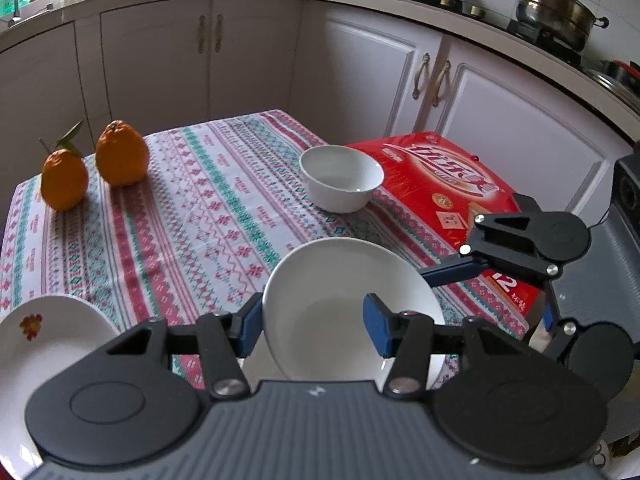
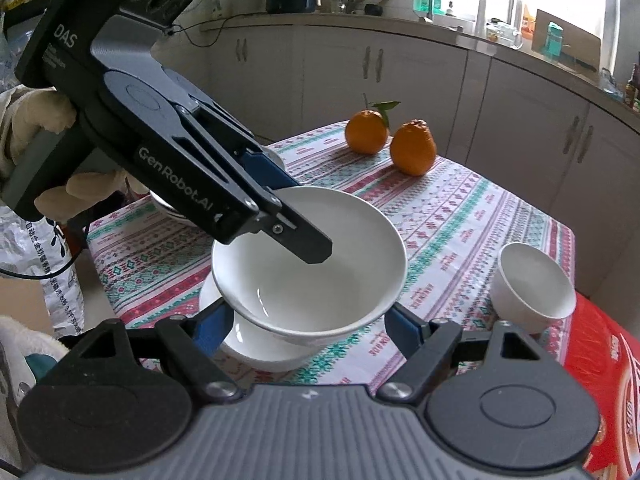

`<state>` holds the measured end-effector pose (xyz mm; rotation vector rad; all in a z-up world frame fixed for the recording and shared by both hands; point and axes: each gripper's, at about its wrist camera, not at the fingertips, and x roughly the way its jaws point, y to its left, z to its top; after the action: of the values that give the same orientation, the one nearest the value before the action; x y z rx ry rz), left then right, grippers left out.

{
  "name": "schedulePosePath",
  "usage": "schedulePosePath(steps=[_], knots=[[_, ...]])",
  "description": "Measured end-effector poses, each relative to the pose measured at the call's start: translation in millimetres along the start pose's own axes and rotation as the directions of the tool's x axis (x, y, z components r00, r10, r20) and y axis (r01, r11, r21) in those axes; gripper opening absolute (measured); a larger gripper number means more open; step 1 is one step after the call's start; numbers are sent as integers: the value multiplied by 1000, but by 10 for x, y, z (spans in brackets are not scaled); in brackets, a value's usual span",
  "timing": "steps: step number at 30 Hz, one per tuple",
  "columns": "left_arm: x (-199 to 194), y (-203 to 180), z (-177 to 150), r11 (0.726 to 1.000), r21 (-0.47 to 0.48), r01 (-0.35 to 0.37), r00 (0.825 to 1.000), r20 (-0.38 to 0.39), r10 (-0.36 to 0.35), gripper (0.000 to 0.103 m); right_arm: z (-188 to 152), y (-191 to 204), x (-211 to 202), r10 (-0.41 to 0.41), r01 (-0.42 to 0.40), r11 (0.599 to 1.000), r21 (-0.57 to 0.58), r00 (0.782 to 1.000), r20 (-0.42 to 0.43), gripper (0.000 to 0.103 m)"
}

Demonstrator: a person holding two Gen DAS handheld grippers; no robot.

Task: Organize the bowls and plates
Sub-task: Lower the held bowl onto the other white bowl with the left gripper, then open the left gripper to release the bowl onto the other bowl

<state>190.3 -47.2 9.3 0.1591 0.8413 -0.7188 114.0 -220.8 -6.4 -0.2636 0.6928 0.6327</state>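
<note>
Left claw (image 1: 314, 328): clamped on the wall of the white bowl (image 1: 340, 280), one finger inside and one outside the rim; you hold it tilted and clear of the bench (image 1: 200, 208). From the right wrist view the bowl hangs just above a white dish (image 2: 256, 348) that sits on the cloth. Right claw (image 2: 308, 326): jaws partly apart, flanking the near side of the bowl; you cannot tell from either view whether its pads touch it. Gloved hand (image 2: 48, 120): wrapped round the left claw's handle. Further out: small bowl (image 1: 340, 178), alone beside the red box (image 1: 440, 176); flowered plate (image 1: 40, 340), at the near left edge, well apart from the rest; two oranges (image 1: 120, 154) at the far corner. Progress, as a judgement: early to middle. One bowl looks about to be nested onto the dish; the small bowl and the plate are not yet gathered, so most of the sorting is left to you. Writing: "GenRobot.AI" along the left claw's arm and "DAS" on its body; a large "12" on the box beside Chinese script too distorted to read; Chinese print on a bag (image 2: 24, 240) at the left, not legible.
</note>
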Motion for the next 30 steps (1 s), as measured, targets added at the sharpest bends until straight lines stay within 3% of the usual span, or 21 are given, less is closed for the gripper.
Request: schedulePosePath(steps=[30], knots=[[100, 167, -240, 999, -49, -5, 999, -42, 2, 52, 6, 101, 215, 43, -41, 999, 35, 997, -62, 86]])
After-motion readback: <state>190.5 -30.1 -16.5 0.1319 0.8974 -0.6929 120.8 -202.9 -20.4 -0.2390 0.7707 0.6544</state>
